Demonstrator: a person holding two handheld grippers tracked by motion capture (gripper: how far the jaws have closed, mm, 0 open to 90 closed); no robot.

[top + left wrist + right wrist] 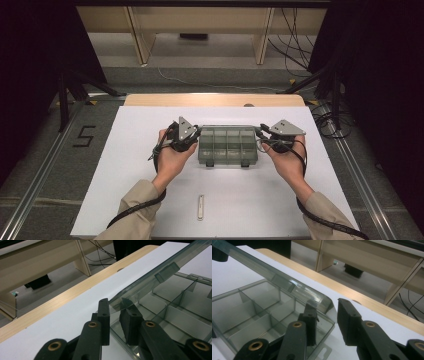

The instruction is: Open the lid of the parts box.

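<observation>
Sleeves and forearms come in at the bottom of the high view, and just past them a small pale stick point(200, 207) lies alone on the white table point(125, 190). Further in, the clear compartment box point(227, 146) sits mid-table with its lid point(160, 275) tilted up. Left tongs point(119, 315) are at the box's left end, clenched on the lid's corner edge. Right tongs point(327, 315) are at the right end, straddling the lid corner, but I can't tell if the pads are actually pressing it. Beyond that, wooden table edge point(215, 99).
</observation>
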